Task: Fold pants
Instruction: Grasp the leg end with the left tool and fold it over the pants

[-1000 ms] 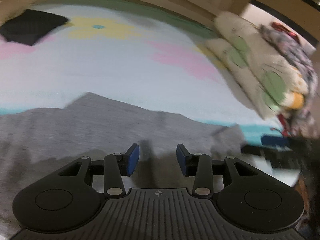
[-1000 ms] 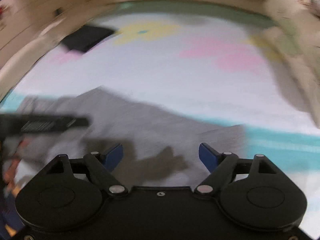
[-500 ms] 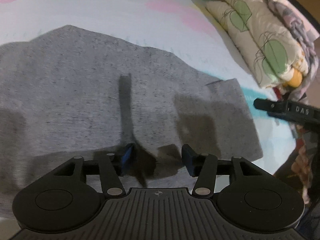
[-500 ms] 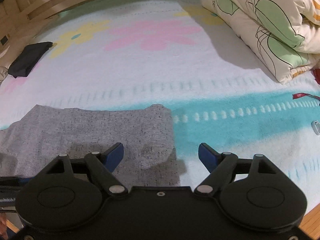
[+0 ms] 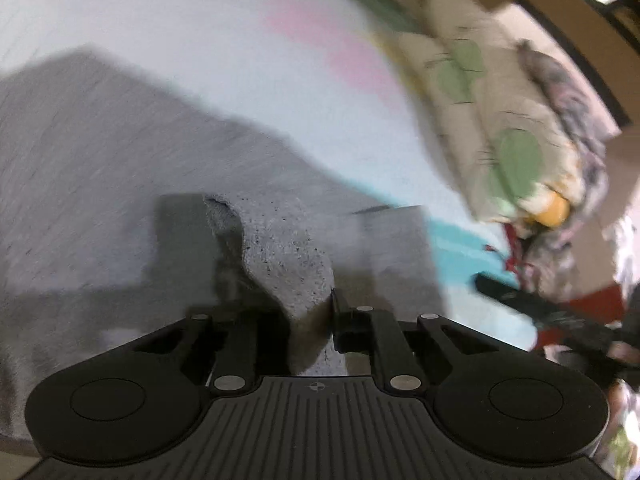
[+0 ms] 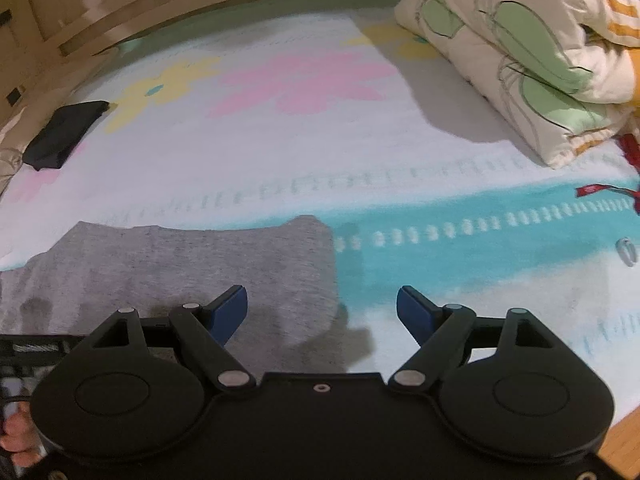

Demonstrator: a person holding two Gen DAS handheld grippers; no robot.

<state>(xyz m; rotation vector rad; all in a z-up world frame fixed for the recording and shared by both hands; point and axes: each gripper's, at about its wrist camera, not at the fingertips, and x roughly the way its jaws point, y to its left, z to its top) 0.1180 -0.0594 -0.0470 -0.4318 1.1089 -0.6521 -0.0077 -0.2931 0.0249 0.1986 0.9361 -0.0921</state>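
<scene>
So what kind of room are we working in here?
Most likely a bedroom: the grey pants lie on a flower-patterned bedsheet, a folded quilt is piled at its far right, and a wooden bed frame runs behind.

Flowered bedspread [image 6: 280,120]; rolled quilt [image 6: 520,60] at right; wooden wall panelling [image 6: 160,4] behind.

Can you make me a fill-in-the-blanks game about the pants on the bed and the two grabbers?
1. The pants on the bed are the colour ____.
2. The left gripper has its jaws pinched on a fold of the ____.
3. The right gripper has its jaws wide ____.
4. The folded quilt has big ____ patches on it.

Missing words: grey; pants; open; green
</scene>
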